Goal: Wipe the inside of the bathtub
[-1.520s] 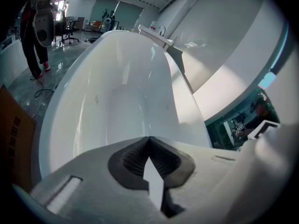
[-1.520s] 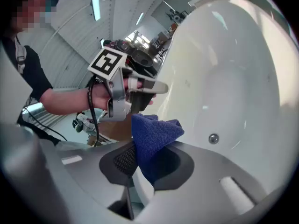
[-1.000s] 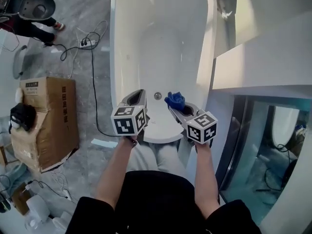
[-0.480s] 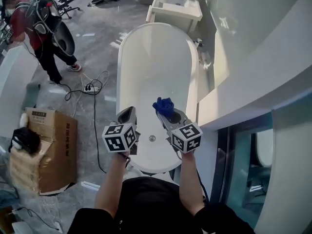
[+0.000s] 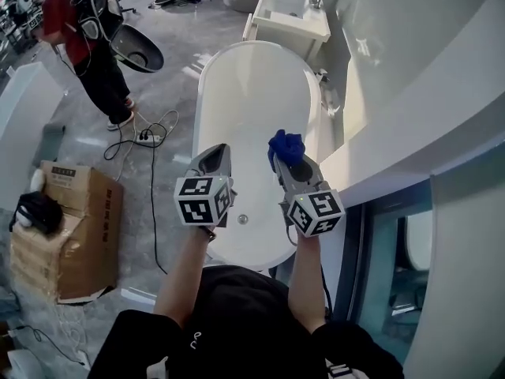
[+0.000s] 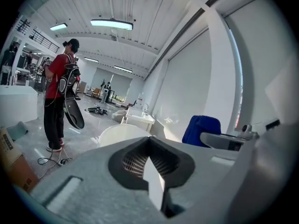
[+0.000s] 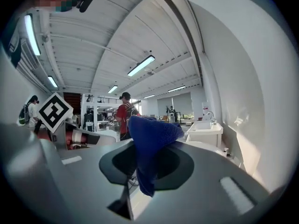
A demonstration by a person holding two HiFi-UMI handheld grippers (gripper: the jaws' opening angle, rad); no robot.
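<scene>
Lifted higher over the bathtub (image 5: 202, 109), right claw (image 5: 289, 161) clamps blue cloth (image 5: 286, 146); left claw (image 5: 216, 155) closed, empty.

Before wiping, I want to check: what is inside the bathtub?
Only a drain shows on the bathtub floor. The left gripper, right gripper and blue cloth cover parts.

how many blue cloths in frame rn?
1. The blue cloth is clamped in the right gripper, held over the bathtub. None shows in the left gripper or inside the bathtub; more could lie out of view.
</scene>
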